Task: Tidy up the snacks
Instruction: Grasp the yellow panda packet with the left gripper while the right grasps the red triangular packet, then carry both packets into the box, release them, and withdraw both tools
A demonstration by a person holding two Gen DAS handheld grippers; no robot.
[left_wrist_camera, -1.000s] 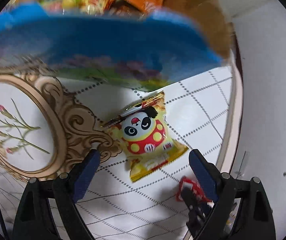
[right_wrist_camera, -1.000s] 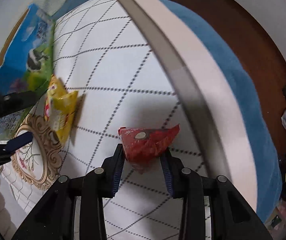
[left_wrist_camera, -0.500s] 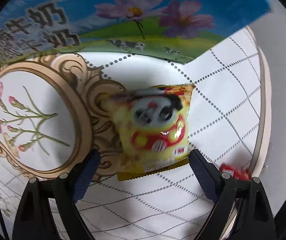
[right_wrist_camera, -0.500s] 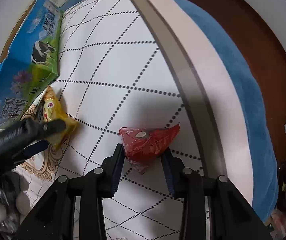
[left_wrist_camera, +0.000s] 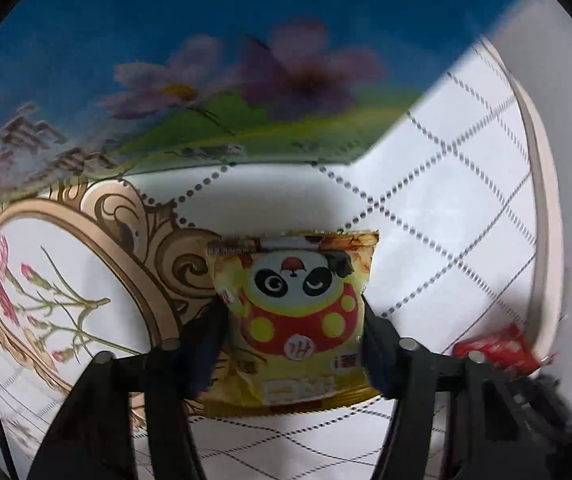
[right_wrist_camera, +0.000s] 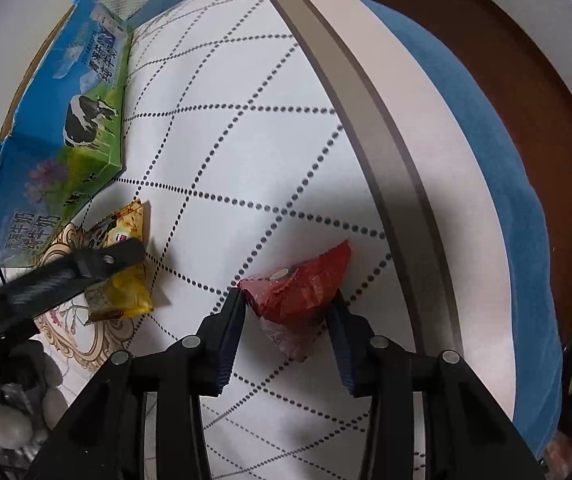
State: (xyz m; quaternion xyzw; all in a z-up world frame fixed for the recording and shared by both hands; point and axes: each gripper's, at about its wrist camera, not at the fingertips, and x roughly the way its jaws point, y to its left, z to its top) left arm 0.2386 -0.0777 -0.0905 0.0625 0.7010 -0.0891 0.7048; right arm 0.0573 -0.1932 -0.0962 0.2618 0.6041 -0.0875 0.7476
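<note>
Two claws, one snack packet each

Both claws are pointing down at a white tablecloth with a dotted diamond pattern. The left claw is aiming almost straight down over a yellow packet printed with a panda face, which is lying flat on the cloth, partly over a gold scroll frame in the pattern. Its jaws are closing at this moment, with the packet between them and the pads reaching the packet's side edges; the packet is bulging slightly between them. A blue milk carton with purple flowers is standing just beyond the packet.

The right claw is tilting steeply down, nearer the rounded table edge. Its jaws are nearly shut, pinching a crumpled red packet whose point is sticking out toward the edge. From this camera the yellow packet is lying well to the left of the red one, with a black finger of the left claw slanting across it
</note>
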